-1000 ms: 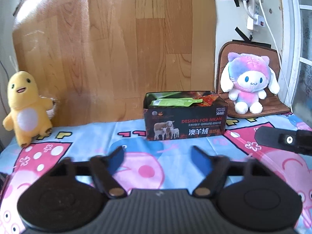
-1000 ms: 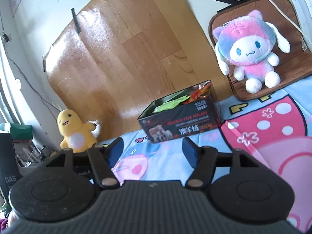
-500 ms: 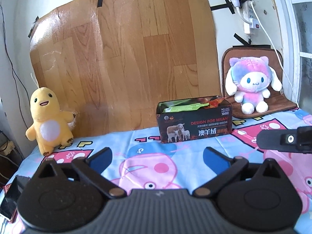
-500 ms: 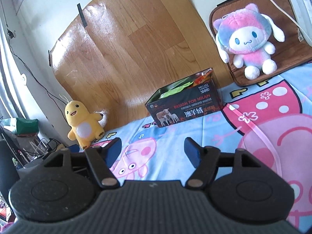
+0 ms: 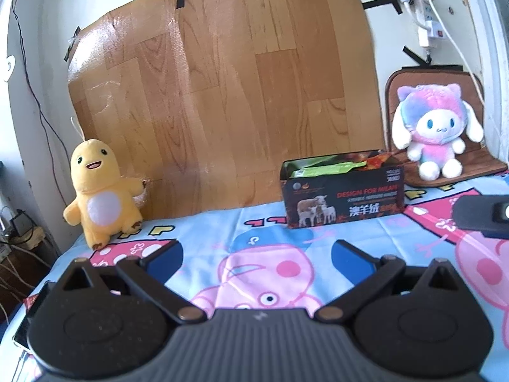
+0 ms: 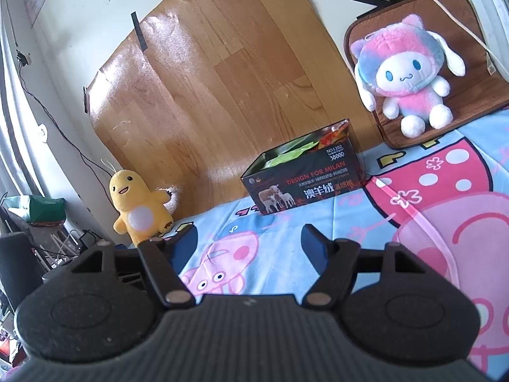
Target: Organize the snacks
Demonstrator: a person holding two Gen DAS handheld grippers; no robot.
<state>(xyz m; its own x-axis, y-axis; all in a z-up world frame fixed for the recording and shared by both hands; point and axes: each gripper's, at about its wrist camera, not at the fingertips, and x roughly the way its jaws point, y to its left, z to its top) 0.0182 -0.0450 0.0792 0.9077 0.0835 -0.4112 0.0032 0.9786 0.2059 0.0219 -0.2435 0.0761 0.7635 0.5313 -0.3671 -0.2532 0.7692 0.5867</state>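
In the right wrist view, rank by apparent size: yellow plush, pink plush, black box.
1. Black box and pink plush: close in apparent size, so I won't rank them.
2. Yellow plush: smallest.

All three sit at different distances, and the fisheye lens adds distortion, so true sizes are uncertain.

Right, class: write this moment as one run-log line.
left tongs: open, empty | right tongs: open, empty | snack box: on the bedsheet, packets inside | both tongs clear of box

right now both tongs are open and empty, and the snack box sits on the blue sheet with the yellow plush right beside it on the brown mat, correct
Not quite. On the brown mat beside the box sits the pink and blue plush; the yellow plush stands apart at the sheet's far left, as the right wrist view shows. Left tongs and right tongs are open and empty.
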